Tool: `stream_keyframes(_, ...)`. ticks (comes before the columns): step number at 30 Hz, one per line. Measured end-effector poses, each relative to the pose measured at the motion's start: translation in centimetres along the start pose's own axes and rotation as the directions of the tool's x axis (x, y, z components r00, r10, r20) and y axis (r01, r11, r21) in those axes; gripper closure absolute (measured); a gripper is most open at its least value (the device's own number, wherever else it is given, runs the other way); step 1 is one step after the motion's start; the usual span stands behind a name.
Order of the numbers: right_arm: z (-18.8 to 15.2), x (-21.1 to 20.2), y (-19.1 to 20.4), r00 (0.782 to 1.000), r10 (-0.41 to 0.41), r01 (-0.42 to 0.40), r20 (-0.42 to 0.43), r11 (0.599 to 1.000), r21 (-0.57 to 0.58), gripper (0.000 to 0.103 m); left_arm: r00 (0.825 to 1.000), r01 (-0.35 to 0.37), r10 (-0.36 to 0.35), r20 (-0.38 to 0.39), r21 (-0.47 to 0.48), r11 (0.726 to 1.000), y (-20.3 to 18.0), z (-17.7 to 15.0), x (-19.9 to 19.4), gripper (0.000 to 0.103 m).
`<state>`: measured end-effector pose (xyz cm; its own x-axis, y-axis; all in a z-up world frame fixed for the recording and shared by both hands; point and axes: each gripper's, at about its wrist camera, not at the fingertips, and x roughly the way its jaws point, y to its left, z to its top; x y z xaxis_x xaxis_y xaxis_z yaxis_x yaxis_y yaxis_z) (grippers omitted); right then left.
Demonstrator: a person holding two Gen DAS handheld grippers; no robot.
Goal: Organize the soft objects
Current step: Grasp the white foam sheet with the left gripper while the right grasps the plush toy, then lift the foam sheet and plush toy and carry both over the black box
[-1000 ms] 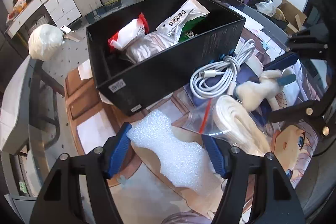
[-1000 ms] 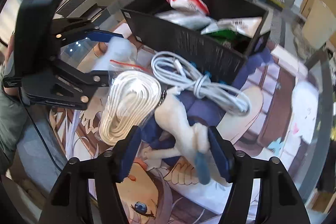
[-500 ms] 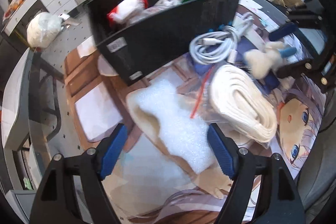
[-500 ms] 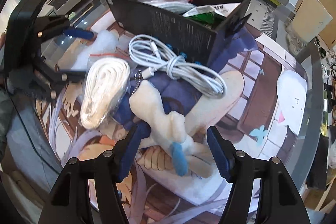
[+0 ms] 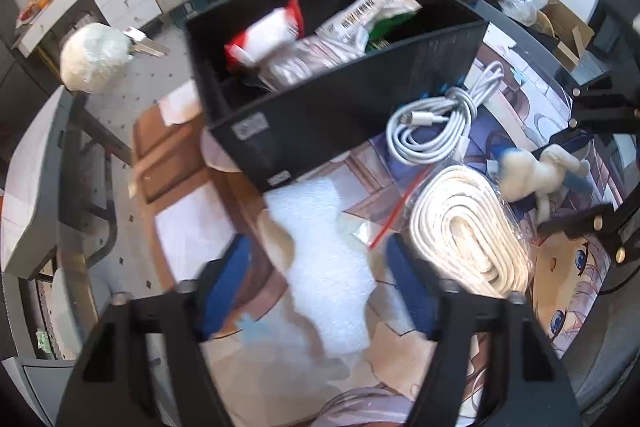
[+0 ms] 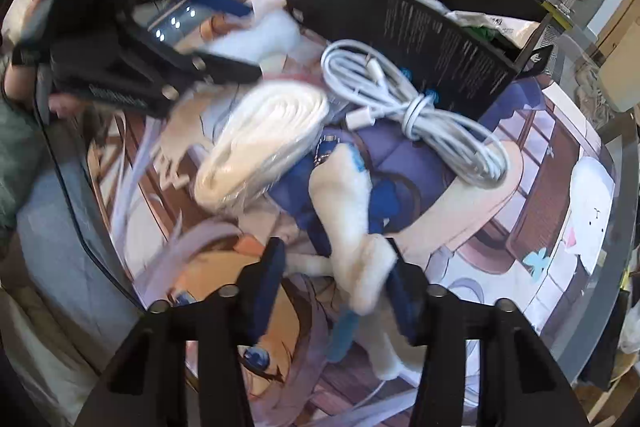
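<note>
Two grippers closing (neither pinching yet), left (image 5: 316, 287) astride foam (image 5: 326, 251), right (image 6: 336, 287) astride plush (image 6: 344, 195).

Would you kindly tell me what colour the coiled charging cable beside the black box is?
The charging cable is white, clearest in the left wrist view, lying by the black box.

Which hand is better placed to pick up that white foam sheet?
Left. The left gripper, jaws just closing, has the foam sheet between them; the right gripper has been closing around the plush toy.
</note>
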<state>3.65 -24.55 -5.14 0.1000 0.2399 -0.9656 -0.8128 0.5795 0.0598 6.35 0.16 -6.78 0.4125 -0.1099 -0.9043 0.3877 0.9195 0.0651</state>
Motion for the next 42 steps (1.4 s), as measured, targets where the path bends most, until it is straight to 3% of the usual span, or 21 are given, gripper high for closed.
stream_keyframes(1, 0.1, -0.2, -0.4, 0.999, -0.03, 0.03, 0.011, 1.0, 0.01, 0.082, 1.0, 0.012, -0.012, -0.011, 0.002, 1.0, -0.2, 0.1, 0.4, 0.065)
stream_keyframes(8, -0.3, -1.2, -2.3, 0.997, -0.069, 0.064, 0.045, 0.994, 0.094, 0.082, 0.997, 0.074, -0.074, 0.005, 0.012, 0.997, -1.0, -0.3, -0.5, 0.063)
stream_keyframes(11, -0.2, -1.0, -3.2, 0.996, -0.085, 0.081, 0.041, 0.992, 0.092, 0.082, 0.999, 0.053, -0.053, 0.005, 0.012, 0.999, -1.2, -0.4, -0.3, 0.037)
stream_keyframes(16, -0.2, -1.0, -3.3, 0.995, -0.089, 0.085, 0.035, 0.993, 0.086, 0.077, 1.0, 0.029, -0.029, 0.007, -0.04, 0.999, 0.0, -0.4, -0.3, 0.025)
stream_keyframes(19, -0.1, -0.6, -3.3, 0.995, -0.089, 0.085, 0.038, 0.993, 0.085, 0.077, 1.0, 0.011, -0.012, -0.008, -0.037, 0.999, 0.1, -0.5, 0.2, 0.033)
stream_keyframes(21, 0.0, -0.7, -3.1, 0.995, -0.093, 0.09, 0.043, 0.993, 0.078, 0.079, 1.0, 0.017, -0.017, -0.021, -0.021, 1.0, -0.3, -0.6, 0.7, 0.066)
stream_keyframes(25, 0.4, -0.4, -2.5, 0.994, -0.094, 0.089, 0.064, 0.993, 0.073, 0.082, 0.996, 0.091, -0.091, -0.019, -0.009, 0.996, -1.0, -0.3, 0.5, 0.066)
stream_keyframes(27, 0.6, -0.7, -2.4, 0.992, -0.095, 0.089, 0.077, 0.993, 0.077, 0.082, 0.999, 0.05, -0.05, -0.005, 0.015, 0.999, -1.4, -0.1, 0.2, 0.066)
stream_keyframes(35, 0.7, -2.2, -2.4, 0.987, -0.097, 0.086, 0.128, 0.992, 0.088, 0.082, 0.997, 0.071, -0.071, 0.021, 0.025, 0.997, -1.7, -0.2, -0.8, 0.066)
stream_keyframes(39, 0.8, -4.3, -2.4, 0.969, -0.111, 0.09, 0.22, 0.99, 0.104, 0.082, 0.995, 0.052, -0.055, 0.086, 0.035, 0.998, -1.8, 0.1, -2.4, 0.066)
stream_keyframes(42, 0.9, -6.1, -2.3, 0.942, -0.137, 0.106, 0.307, 0.988, 0.115, 0.082, 0.984, 0.04, -0.044, 0.175, 0.031, 0.999, -1.8, 0.4, -4.1, 0.066)
